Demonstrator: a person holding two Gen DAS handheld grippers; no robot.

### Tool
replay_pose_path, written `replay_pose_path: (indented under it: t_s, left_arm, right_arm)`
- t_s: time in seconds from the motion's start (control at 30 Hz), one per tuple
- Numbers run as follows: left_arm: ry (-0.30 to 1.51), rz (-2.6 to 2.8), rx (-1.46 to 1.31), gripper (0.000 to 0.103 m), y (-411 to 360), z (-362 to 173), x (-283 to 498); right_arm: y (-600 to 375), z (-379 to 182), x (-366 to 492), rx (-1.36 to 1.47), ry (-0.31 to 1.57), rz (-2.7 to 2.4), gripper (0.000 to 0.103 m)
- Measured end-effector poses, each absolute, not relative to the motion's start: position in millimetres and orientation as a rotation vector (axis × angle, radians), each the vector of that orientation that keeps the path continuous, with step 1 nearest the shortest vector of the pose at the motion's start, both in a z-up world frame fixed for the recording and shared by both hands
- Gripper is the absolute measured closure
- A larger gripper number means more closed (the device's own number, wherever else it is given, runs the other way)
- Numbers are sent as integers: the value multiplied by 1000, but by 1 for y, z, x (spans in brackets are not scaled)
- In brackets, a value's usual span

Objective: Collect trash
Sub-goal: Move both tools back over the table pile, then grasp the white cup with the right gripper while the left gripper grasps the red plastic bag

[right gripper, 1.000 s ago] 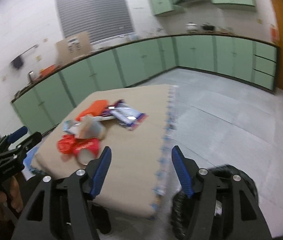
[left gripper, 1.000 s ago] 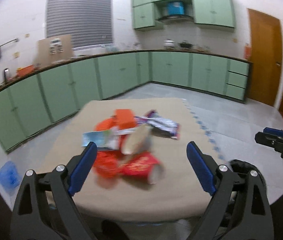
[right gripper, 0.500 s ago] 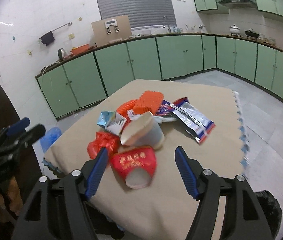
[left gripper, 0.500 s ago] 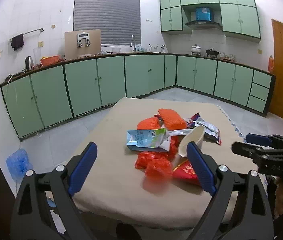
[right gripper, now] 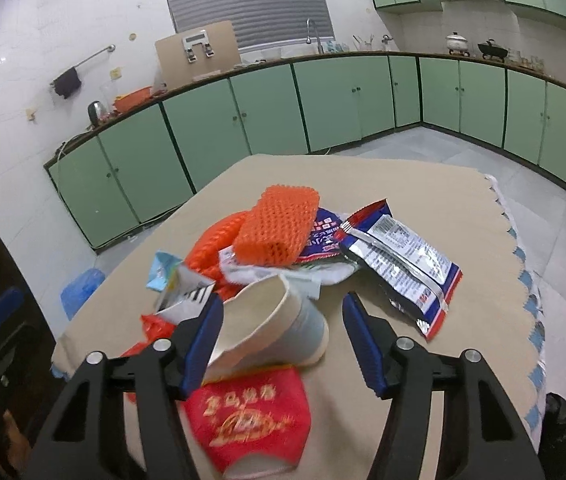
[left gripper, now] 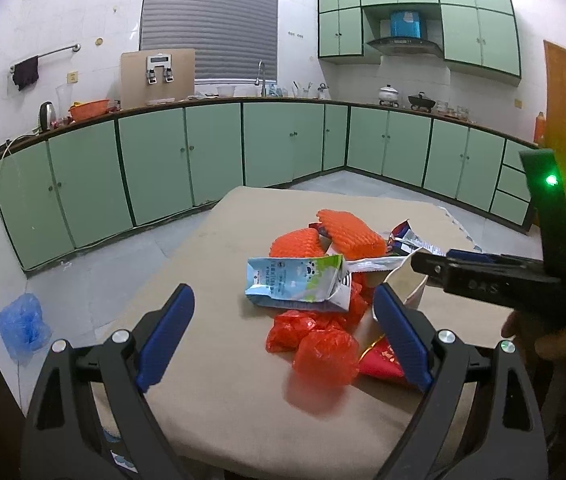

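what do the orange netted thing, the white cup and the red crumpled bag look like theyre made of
Orange netted sleeve: likely soft foam mesh, matte, with an open honeycomb weave.
White cup: probably paper, with a dull off-white inside and its rim squashed oval.
Red bag: thin plastic film, glossy and see-through, with crinkled folds.

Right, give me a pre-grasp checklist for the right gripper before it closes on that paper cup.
1. Right gripper open: ok, jaws spread wide.
2. White paper cup between the jaws: ok, it lies on its side, squashed, rim toward the camera.
3. Nothing else in the jaws' path: not ok, the torn milk carton sits by the left finger and the red paper cup lies just below.
4. Left gripper clear of the grasp: ok, open, held off to the side near the red plastic bag.
5. Bin ready: cannot tell, only a black bag edge shows past the table.
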State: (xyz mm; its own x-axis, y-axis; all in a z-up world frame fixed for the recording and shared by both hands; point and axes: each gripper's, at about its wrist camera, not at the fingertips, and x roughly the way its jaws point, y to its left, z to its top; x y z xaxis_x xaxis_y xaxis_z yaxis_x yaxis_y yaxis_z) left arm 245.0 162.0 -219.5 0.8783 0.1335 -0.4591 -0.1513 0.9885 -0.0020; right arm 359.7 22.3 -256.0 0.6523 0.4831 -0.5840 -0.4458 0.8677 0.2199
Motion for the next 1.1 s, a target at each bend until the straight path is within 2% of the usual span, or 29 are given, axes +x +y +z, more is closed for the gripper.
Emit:
replay_pose_path:
  t_s: [0.07, 0.13, 0.27, 0.3, 0.8, 1.1]
  left_arm:
    - [478, 146, -39, 15, 163, -222, 247]
    - [483, 147, -39, 15, 162, -223, 249]
    - [492, 144, -37, 15, 161, -225, 251]
    - [494, 142, -34, 15, 160, -226, 251]
    - [555, 121, -17, 15, 141, -252, 258]
    - [626, 110, -29, 28, 143, -276, 274]
  right_arm:
    - [23, -259, 365, 62, 694, 536, 49]
    - [21, -264, 367, 63, 714, 549, 65]
    - [12, -268, 366, 78, 732, 561, 88]
    - [10, -268, 366, 81, 735, 564, 98]
    - [-33, -227, 338, 144, 656, 530, 99]
    - [-44, -228, 337, 174, 669, 517, 99]
